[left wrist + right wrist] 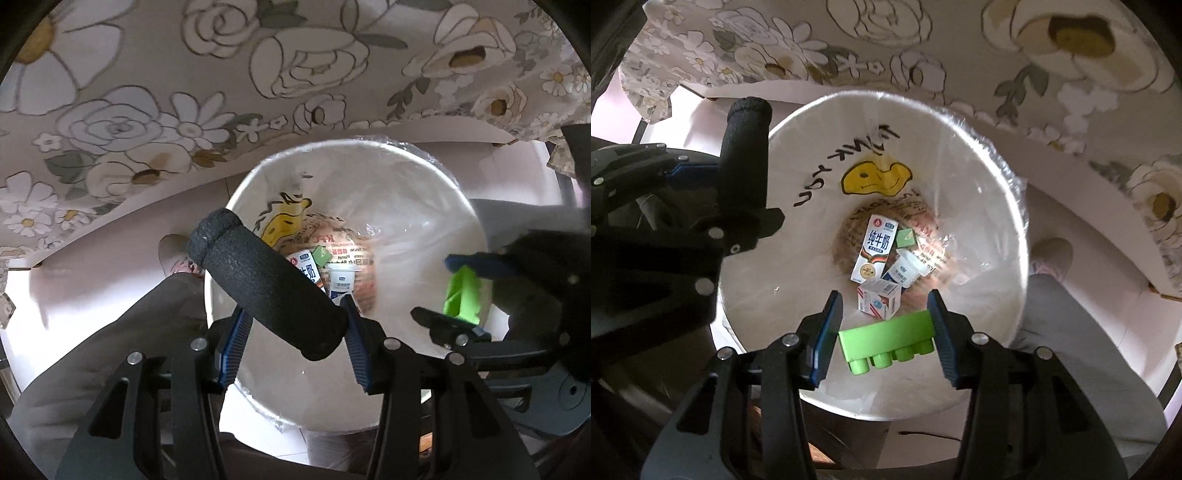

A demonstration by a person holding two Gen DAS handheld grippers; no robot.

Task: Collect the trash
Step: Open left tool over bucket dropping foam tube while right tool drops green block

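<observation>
A white bin [798,114] lined with clear plastic stands open below both grippers. At its bottom lie a tall milk carton [873,247], a yogurt cup [905,269], a small carton [881,301] and a printed paper bag [923,221]. My left gripper [295,314] is shut on a black foam cylinder [266,284], held slanted over the bin's left side. My right gripper [885,319] is shut on a green toy brick [886,339], studs toward the camera, above the bin's near side. Each view shows the other gripper: the right gripper [460,293], the left gripper [738,192].
A floral tablecloth [147,110] hangs over a table edge just behind the bin. A person's leg in grey trousers [110,350] and a foot [173,251] stand beside the bin on the pale floor. A yellow face and black lettering [875,179] mark the bin liner.
</observation>
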